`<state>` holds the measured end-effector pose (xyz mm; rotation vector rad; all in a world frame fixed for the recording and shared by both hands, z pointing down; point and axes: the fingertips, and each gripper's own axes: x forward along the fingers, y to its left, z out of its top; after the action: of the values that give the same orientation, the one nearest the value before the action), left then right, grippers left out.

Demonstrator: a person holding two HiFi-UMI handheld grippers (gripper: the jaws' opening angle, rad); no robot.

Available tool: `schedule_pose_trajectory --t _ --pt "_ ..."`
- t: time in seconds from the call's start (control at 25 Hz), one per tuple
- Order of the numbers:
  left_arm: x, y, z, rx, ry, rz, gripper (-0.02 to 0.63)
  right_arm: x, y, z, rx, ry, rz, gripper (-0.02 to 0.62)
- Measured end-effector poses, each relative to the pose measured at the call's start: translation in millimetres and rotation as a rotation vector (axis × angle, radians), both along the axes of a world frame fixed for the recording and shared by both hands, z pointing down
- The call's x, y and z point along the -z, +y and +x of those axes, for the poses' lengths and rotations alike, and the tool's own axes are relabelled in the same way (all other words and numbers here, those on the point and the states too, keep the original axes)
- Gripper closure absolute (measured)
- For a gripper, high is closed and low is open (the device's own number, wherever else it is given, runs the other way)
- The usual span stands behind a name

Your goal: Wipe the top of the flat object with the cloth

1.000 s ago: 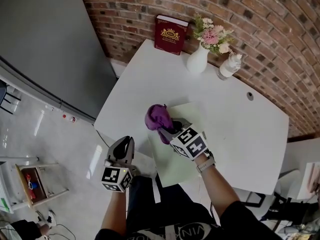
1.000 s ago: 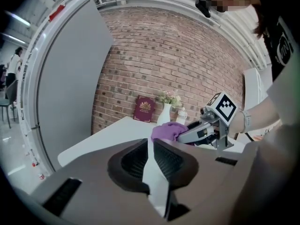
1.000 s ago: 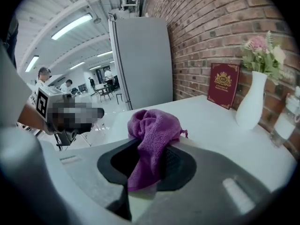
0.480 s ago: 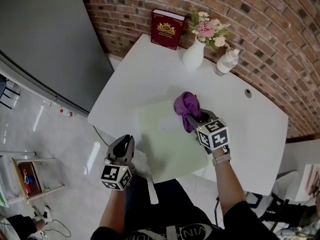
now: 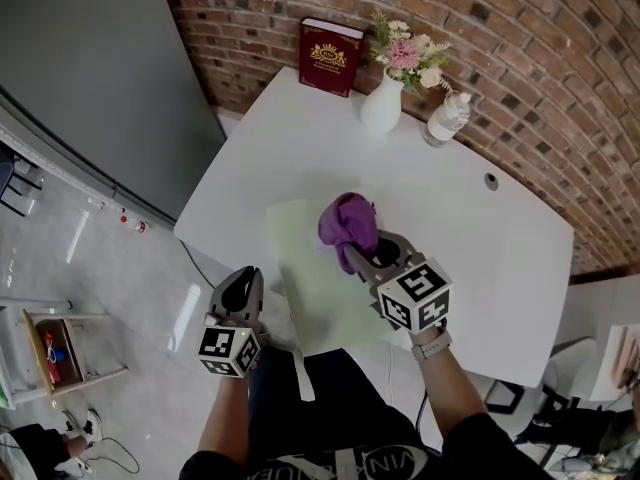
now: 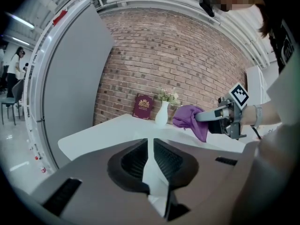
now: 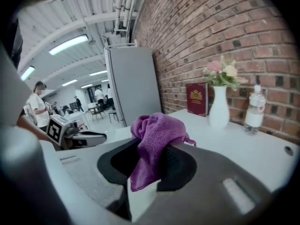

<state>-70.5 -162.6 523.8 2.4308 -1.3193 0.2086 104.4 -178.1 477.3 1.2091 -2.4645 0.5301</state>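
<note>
Both grippers look the same make: a smooth grey shell narrowing to two jaws, lined inside with black ribbed pads (image 6: pixel 134 159). The left gripper (image 5: pixel 243 280), at the lower left of the head view, has a left cube (image 5: pixel 229 352) of black-and-white square markers on its rear end. The right gripper (image 5: pixel 365 252), near the middle, has a matching right cube (image 5: pixel 413 295). Just below that cube a pale wristband (image 5: pixel 430 345) circles the wrist. The person wears a dark top (image 5: pixel 330 446) with pale lettering along the bottom edge of the frame. Its sleeve (image 5: pixel 470 434) is short and dark, leaving the forearms bare.
</note>
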Motion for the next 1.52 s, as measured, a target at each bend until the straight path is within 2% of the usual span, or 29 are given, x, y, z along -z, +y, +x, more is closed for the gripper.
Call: schedule_pose_trajectory --t 0.08,0.28,0.4,0.52,0.64,0.96,1.24,1.4,1.52 --pt "3 2 -1 0.013 0.000 0.008 0.566 -4 15 -38 0.093 -0.030 -0.025 0.499" --pt "7 10 -8 0.040 -0.006 0.017 0.566 -27 49 -106 0.258 0.002 -0.088 0.499" --pt "2 18 -10 0.033 -0.015 -0.001 0.566 -43 64 -121 0.294 0.039 -0.122 0.499" --pt "0 20 -11 0.020 -0.027 -0.008 0.566 -55 71 -115 0.299 0.107 -0.133 0.499" --pt "3 22 -9 0.005 -0.026 -0.005 0.566 -63 72 -88 0.253 0.133 -0.139 0.499" --pt "8 33 -12 -0.007 -0.019 -0.007 0.566 -70 71 25 0.001 0.156 -0.145 0.499" --pt "8 41 -10 -0.019 -0.009 -0.007 0.566 -74 79 91 -0.157 0.202 -0.139 0.499" --pt "7 49 -8 -0.029 -0.004 -0.009 0.566 -56 80 114 -0.248 0.239 -0.071 0.499" --pt "4 56 -10 -0.030 -0.005 -0.015 0.566 -28 81 97 -0.241 0.197 0.004 0.499"
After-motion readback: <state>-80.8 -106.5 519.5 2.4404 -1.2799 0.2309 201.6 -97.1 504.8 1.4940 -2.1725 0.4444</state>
